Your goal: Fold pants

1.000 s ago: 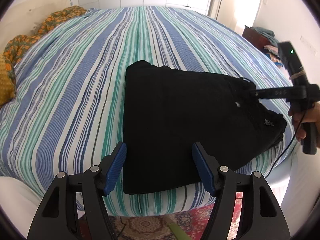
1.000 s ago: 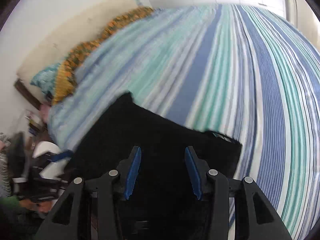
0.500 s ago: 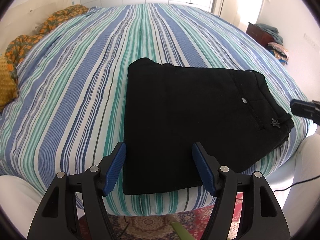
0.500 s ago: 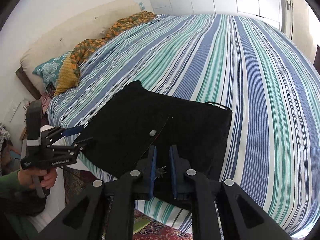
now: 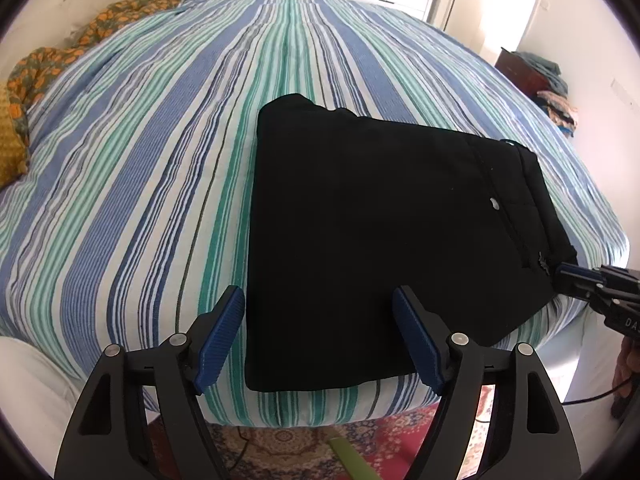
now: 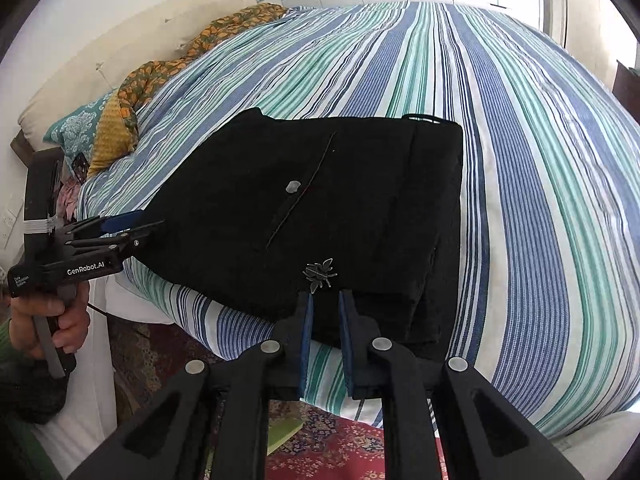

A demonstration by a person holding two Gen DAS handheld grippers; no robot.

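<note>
Black pants (image 5: 380,220) lie folded into a flat rectangle near the front edge of the striped bed (image 5: 140,160). My left gripper (image 5: 318,294) hovers over the pants' near edge; its jaws are opening and the pads touch no cloth. In the right wrist view the pants (image 6: 320,184) show a silver button (image 6: 293,187) and a small metal ornament (image 6: 320,274). My right gripper (image 6: 325,296) sits just short of that ornament at the waistband edge, pads almost together with nothing pinched. Seen from the left wrist, the right gripper (image 5: 562,273) points at the pants' right corner.
Orange patterned pillows (image 5: 80,40) lie at the bed's head on the left. A dark chest with piled clothes (image 5: 536,76) stands by the far right wall. A red patterned rug (image 5: 288,440) covers the floor below the bed's edge. A person's hand (image 6: 60,312) holds the left gripper (image 6: 150,220).
My right gripper drew back from over the pants to their edge and its jaws came together. The left jaws spread slightly wider. The pants stayed in place.
</note>
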